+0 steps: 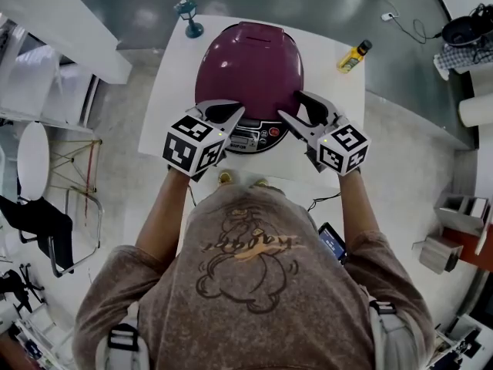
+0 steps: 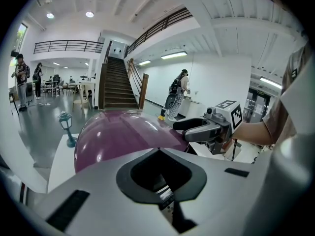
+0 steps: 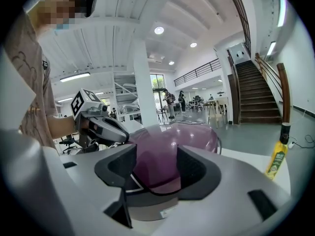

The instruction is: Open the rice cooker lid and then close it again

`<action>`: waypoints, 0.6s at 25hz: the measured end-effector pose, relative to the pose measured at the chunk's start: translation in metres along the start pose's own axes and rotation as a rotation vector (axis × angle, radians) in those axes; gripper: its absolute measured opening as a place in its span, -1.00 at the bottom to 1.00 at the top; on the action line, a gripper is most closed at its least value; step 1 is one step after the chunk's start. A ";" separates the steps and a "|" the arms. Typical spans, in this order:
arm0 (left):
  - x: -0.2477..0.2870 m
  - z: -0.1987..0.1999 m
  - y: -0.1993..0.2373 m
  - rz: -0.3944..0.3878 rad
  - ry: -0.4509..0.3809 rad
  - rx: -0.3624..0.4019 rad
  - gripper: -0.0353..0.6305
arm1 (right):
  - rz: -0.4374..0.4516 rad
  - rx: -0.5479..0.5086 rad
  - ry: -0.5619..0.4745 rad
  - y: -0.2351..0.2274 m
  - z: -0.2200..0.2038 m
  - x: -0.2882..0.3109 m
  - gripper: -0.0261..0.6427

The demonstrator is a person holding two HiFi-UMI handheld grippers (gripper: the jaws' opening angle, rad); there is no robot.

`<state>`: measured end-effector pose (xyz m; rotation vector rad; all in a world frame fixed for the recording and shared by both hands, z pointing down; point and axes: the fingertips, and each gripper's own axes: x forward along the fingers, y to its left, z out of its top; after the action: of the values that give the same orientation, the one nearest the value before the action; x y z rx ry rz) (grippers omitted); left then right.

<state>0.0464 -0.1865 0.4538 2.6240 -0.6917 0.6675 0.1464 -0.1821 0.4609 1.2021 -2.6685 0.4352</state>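
Clutter is sparse on the white table [image 1: 173, 91]. A small lamp figurine [image 1: 189, 15] stands far beyond the left gripper [image 1: 240, 110] fingers, and a yellow bottle [image 1: 354, 55] beyond the right gripper [image 1: 290, 103] fingers. The closed maroon rice cooker [image 1: 250, 68] fills the way ahead of both. Only the head view shows its control panel [image 1: 254, 136], between the two pairs of fingers and facing the person. The cooker's long axis runs away from them. The left fingers meet, empty. The right fingers stand half apart with the lid [image 3: 162, 146] showing between them, gripping nothing.
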 end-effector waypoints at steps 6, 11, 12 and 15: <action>0.001 0.000 0.001 -0.014 0.020 -0.012 -0.83 | -0.006 -0.007 0.003 -0.002 0.000 0.001 -0.20; 0.005 -0.003 0.001 -0.026 0.055 -0.010 -0.83 | -0.001 0.016 -0.001 -0.003 -0.003 0.001 -0.21; 0.005 -0.003 0.001 -0.028 0.061 -0.009 -0.83 | -0.001 0.011 0.003 -0.003 -0.004 0.001 -0.21; 0.006 -0.004 0.000 -0.031 0.079 -0.006 -0.83 | 0.000 -0.015 0.017 -0.002 -0.004 0.002 -0.22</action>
<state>0.0497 -0.1874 0.4604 2.5825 -0.6281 0.7544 0.1468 -0.1835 0.4660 1.1896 -2.6528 0.4228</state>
